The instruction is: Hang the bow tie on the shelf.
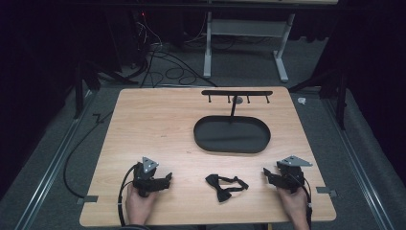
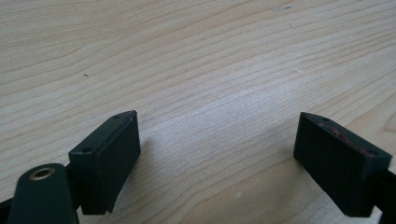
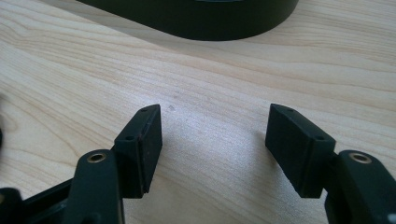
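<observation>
A black bow tie (image 1: 225, 185) with its strap lies on the wooden table (image 1: 158, 124) near the front edge, between the two hands. My left gripper (image 1: 168, 178) rests low at the front left and points right toward the bow tie; its jaws stand wide apart over bare wood (image 2: 219, 154). My right gripper (image 1: 265, 172) sits at the front right, pointing left, jaws also spread with nothing between them (image 3: 215, 140). A black oval tray (image 1: 231, 135) with an upright hook rack (image 1: 236, 94) stands past the bow tie at the centre right.
The tray's dark rim (image 3: 196, 18) lies ahead of the right jaws. Cables (image 1: 163, 72) and a white table frame (image 1: 249, 43) sit on the grey floor beyond the far edge. Bare wood spans the table's left half.
</observation>
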`<state>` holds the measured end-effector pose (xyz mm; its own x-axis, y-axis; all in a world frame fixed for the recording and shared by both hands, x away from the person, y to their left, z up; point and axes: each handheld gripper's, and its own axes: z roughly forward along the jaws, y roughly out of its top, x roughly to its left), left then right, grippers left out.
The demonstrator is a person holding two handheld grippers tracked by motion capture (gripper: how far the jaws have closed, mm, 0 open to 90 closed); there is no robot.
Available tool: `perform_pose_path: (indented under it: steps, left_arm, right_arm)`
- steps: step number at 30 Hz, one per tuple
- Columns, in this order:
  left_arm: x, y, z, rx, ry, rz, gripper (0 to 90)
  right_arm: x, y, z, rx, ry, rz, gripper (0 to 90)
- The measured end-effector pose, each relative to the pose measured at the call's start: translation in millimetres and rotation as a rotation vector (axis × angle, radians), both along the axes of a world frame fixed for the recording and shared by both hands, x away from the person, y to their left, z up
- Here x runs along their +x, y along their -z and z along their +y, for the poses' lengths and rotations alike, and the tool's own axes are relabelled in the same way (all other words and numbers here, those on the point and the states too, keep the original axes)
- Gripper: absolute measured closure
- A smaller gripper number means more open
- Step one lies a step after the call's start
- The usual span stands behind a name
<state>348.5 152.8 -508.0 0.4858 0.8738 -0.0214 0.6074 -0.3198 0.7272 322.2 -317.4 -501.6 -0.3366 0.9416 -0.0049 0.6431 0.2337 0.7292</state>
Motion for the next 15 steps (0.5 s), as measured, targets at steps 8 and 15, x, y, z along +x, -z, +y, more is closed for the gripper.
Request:
perform_pose_path:
  steps: [8,15]
  left_arm:
    - [0.0,0.0,0.1,-0.001,0.0,0.0,15.1]
    - [-0.2,0.1,0.2,0.0,0.001,-0.001,15.1]
  right_arm:
    - [0.1,-0.1,-0.9,0.01,-0.001,0.002,37.5]
    - [0.3,-0.1,-1.7,0.015,-0.007,0.003,37.0]
